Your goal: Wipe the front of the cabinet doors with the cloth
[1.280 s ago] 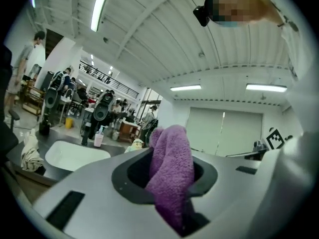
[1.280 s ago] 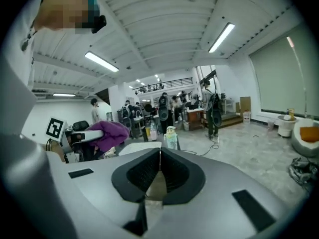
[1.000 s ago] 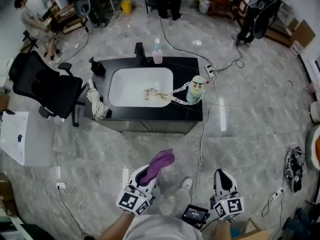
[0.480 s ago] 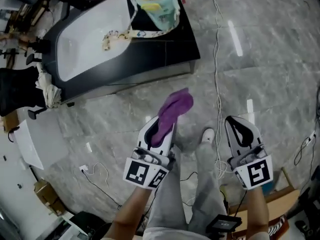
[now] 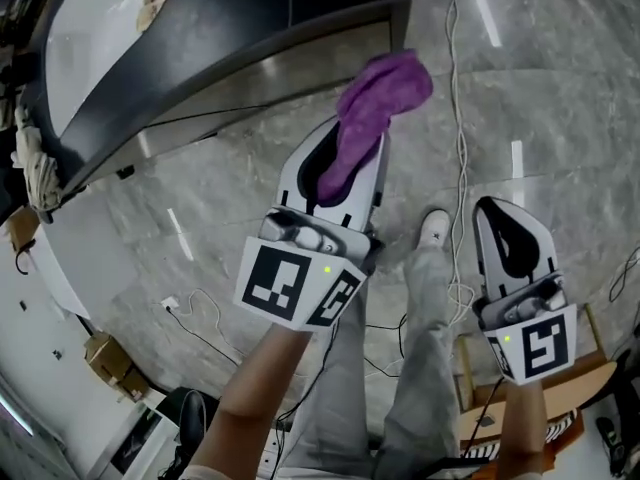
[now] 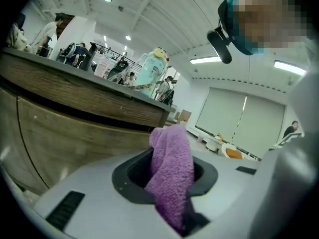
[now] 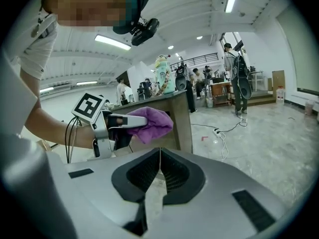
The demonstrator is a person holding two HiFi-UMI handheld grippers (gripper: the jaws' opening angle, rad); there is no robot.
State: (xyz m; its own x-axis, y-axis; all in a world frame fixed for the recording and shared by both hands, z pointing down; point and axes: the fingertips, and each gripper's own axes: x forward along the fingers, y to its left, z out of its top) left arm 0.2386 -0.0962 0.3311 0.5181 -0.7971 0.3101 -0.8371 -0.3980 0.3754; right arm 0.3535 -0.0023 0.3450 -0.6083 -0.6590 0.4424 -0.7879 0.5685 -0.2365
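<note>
Raised toward cabinet (image 5: 262,66), left gripper (image 5: 347,156) clamps cloth (image 5: 385,88) (right gripper (image 5: 506,218) empty, closed).

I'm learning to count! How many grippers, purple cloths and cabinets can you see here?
grippers: 2 (left gripper, right gripper)
purple cloth: 1
cabinet: 1
total: 4
</note>
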